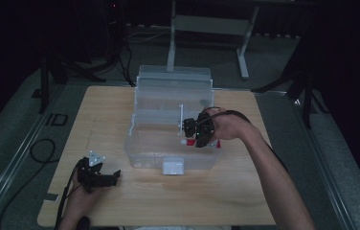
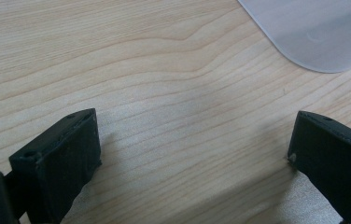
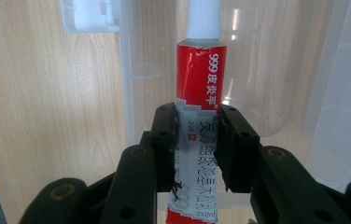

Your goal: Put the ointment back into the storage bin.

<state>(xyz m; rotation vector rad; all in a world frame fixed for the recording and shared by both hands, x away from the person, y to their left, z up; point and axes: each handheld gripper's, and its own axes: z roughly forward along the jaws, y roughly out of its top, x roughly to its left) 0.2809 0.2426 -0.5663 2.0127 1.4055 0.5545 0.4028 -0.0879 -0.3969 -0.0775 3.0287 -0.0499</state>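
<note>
The right gripper is clamped on a red-and-white tube, its long axis running straight out between the jaws, cap leading, over the clear box. The left gripper (jaws apart, holding nothing) rests well apart on the table.

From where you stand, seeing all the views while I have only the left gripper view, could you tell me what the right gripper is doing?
Observer: The right gripper is shut on a red and white tube.
Operator: Thank you. Where is it holding the tube?
Observer: Over the open clear plastic box, near its front right corner.
Operator: Which way does the tube's cap point?
Observer: The white cap points away from the jaws, towards the box's white latch.
</note>
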